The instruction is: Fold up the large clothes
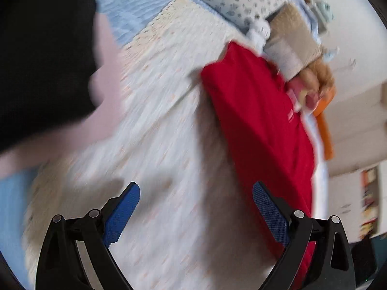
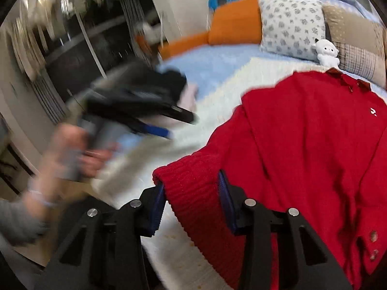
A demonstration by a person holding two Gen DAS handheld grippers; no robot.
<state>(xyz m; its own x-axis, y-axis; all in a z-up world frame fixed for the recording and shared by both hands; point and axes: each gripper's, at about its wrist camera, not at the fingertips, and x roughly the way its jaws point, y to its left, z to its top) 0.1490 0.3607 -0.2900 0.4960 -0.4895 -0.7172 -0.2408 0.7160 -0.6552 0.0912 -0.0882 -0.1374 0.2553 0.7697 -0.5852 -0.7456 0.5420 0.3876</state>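
Note:
A red knitted cardigan (image 2: 302, 133) lies on a white blanket (image 2: 217, 96) on the bed. My right gripper (image 2: 192, 188) is shut on the cardigan's ribbed sleeve cuff (image 2: 191, 183) and holds it lifted at the garment's left side. My left gripper (image 1: 196, 200) is open and empty above the blanket (image 1: 157, 120), left of the cardigan (image 1: 261, 125), which looks partly folded there. The left gripper (image 2: 169, 123) also shows blurred in the right wrist view, held in a hand left of the cardigan.
A black garment (image 1: 43, 55) over a pink one (image 1: 104, 77) lies at the blanket's far left. A floral pillow (image 2: 292, 24), a patchwork pillow (image 2: 355, 46) and a white plush toy (image 2: 326, 53) sit at the bed's head. An orange bed frame (image 2: 232, 24) borders the blue sheet (image 2: 205, 65).

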